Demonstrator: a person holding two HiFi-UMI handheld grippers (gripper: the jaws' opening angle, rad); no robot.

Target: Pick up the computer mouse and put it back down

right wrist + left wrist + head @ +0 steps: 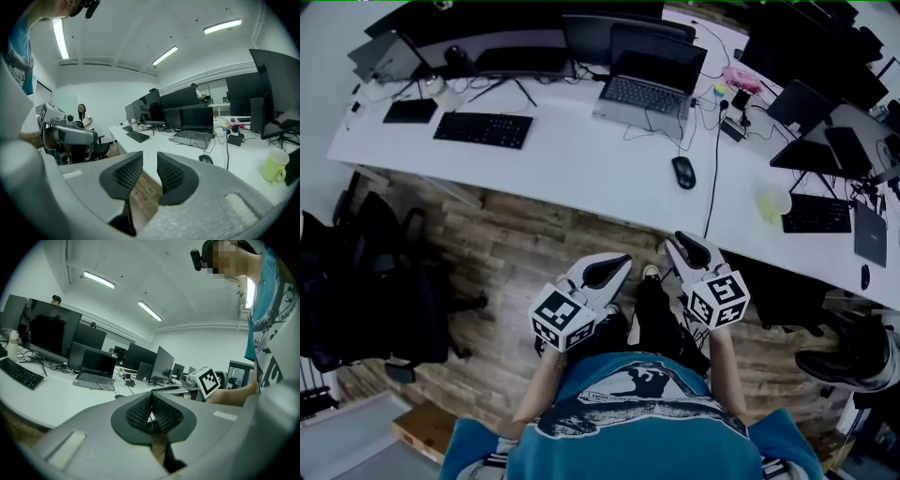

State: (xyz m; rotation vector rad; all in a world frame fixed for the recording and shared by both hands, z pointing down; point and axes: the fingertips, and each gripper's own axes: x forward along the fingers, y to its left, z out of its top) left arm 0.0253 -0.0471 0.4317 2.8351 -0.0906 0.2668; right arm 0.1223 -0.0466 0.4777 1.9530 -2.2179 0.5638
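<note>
The black computer mouse (683, 172) lies on the white desk (581, 159), in front of the laptop and beside a black cable. It shows small and far off in the left gripper view (119, 396) and in the right gripper view (205, 159). Both grippers hang over the wooden floor short of the desk's near edge, well apart from the mouse. My left gripper (623, 263) (151, 399) is shut, its pads meeting at the tips with nothing between. My right gripper (681, 240) (150, 169) is open by a narrow gap and holds nothing.
On the desk stand an open laptop (647, 89), a black keyboard (483, 128), several monitors and a yellow-green mug (773, 202) (274, 168). A black office chair (366, 281) stands at the left on the floor. A person (84, 118) stands far back.
</note>
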